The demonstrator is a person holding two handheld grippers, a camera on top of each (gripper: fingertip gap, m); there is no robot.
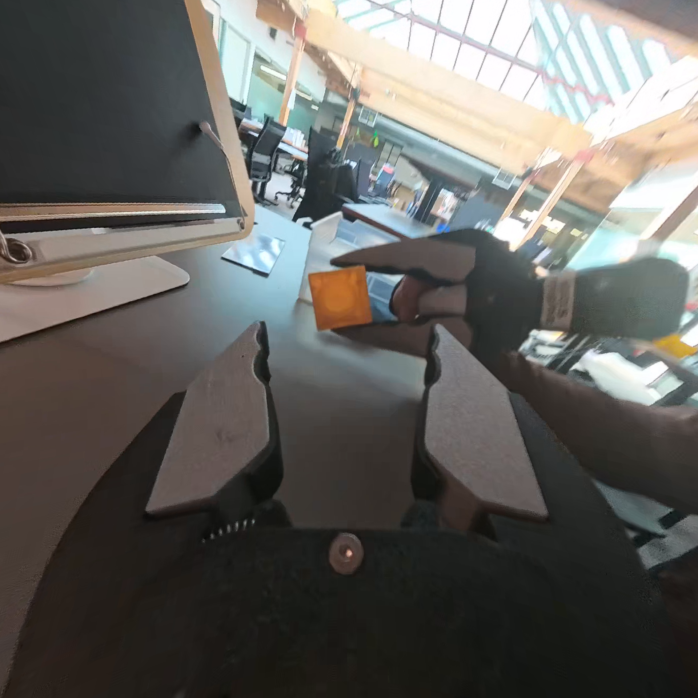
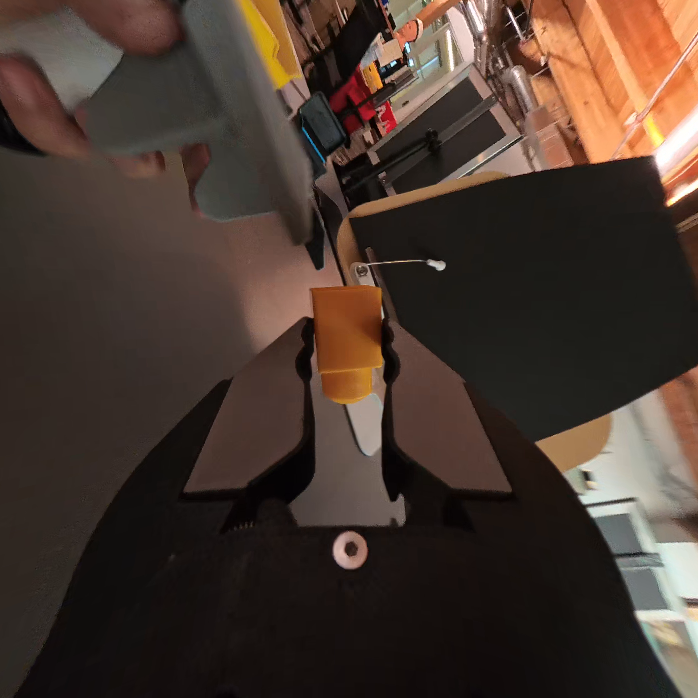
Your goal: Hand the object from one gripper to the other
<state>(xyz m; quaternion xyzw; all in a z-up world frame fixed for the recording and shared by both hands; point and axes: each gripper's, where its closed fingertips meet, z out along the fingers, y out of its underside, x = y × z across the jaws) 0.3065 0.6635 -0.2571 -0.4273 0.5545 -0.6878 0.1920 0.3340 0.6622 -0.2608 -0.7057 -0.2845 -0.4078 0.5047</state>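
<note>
My left gripper hangs over the dark counter, fingers spread wide and empty. To its right, my right gripper pinches the orange block in narrow fingers, raised above the counter, apart from the left.

The left tool is wide open and holds nothing. The right tool is turned on its side, its two fingers pinched tight together.
</note>
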